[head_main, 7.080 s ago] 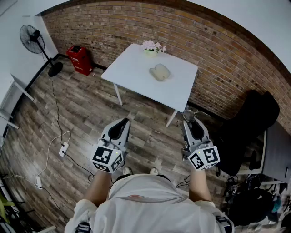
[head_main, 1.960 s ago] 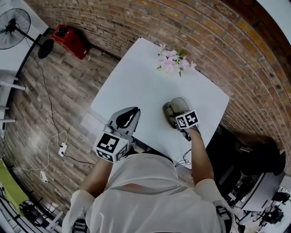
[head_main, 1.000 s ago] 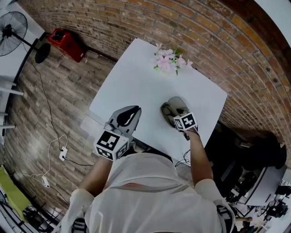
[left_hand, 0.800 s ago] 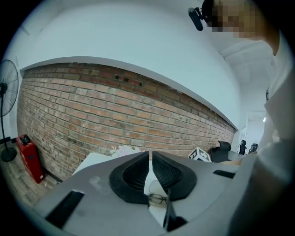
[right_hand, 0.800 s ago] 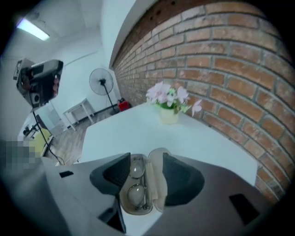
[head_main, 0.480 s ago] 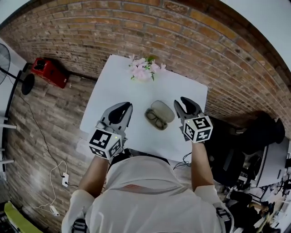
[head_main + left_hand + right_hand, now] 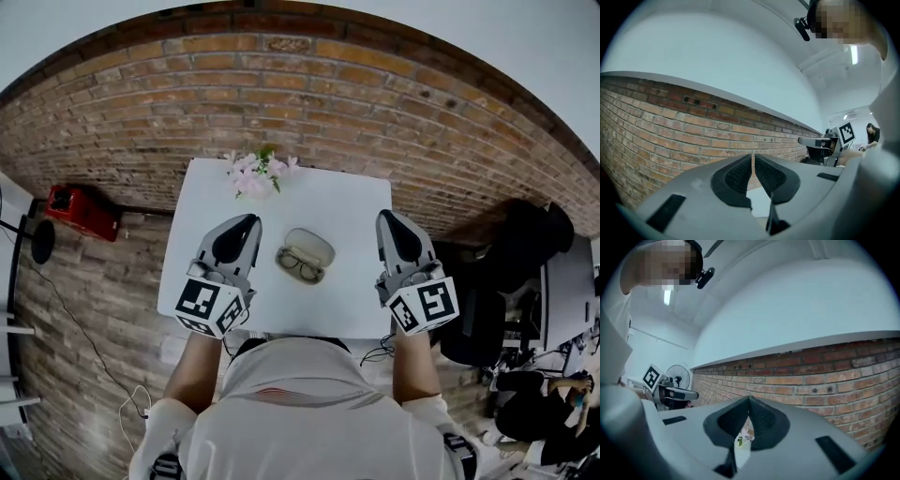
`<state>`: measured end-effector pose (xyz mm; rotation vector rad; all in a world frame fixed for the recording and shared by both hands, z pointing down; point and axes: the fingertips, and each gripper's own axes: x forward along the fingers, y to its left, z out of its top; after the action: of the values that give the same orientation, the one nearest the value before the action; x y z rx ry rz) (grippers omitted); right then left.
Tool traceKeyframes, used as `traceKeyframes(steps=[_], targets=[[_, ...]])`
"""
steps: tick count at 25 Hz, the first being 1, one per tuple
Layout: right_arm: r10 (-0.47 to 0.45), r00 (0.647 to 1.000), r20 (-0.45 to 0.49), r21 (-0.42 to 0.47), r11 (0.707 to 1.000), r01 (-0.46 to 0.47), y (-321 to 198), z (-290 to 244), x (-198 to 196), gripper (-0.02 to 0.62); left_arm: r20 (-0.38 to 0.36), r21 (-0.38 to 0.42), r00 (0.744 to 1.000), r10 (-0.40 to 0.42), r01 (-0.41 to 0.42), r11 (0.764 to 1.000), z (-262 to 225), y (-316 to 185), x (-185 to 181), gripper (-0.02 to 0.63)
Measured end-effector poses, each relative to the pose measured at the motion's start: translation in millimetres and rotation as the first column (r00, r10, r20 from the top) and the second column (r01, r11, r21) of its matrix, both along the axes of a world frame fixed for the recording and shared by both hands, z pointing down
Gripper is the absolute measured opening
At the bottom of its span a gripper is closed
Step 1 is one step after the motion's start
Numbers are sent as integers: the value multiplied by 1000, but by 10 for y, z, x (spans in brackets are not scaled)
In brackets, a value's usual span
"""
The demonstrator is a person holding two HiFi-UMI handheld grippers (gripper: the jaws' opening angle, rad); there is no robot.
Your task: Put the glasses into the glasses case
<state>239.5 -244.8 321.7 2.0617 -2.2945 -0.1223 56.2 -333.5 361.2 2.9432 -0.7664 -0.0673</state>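
Head view, far left: a red box-shaped canister (image 7: 82, 211) stands on the wood-plank floor (image 7: 112, 281) against the red brick wall (image 7: 309, 103), just off the left edge of the white square bench (image 7: 347, 216).

Over the bench's near left part hangs the left gripper (image 7: 247, 221), grey with a black-and-white marker cube at its rear. In the left gripper view its two black ribbed pads (image 7: 740, 176) stand together with only a hairline slit between them and nothing in it, so the left gripper (image 7: 753, 159) is clenched and empty.

At the back edge of the bench, a small bunch of pink and white flowers with green leaves (image 7: 253, 173) stands close to the wall.

Near the middle of the bench lies the pale beige oval glasses case (image 7: 317, 246), hinged open like a clamshell. The dark-framed glasses (image 7: 299, 265) rest inside its nearer, left half, lenses up; the other half lies folded back beside them with nothing in it. The case sits between the two grippers, touched by neither.

Over the right edge of the bench hangs the right gripper (image 7: 387, 219), also grey with a marker cube. In the right gripper view its pads meet at the tip, so the right gripper (image 7: 749, 401) is clenched with nothing held; through the gap below the pads a sliver of the bench and the flowers shows.

Far right, a black office chair (image 7: 525, 248) stands on the floor beside a desk edge.
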Motion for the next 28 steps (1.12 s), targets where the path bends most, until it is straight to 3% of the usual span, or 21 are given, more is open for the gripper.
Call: traceKeyframes(steps=[7,28], targets=[[66,998,-11,12,998,-66,185,-28,128,51,1,38,1000,3,-3,999,-96,67,68,32],[-32,999,-29,-29,999,31,-143,154,-61,51,39,10,999,-35,34,999,50,-6,-32,32]])
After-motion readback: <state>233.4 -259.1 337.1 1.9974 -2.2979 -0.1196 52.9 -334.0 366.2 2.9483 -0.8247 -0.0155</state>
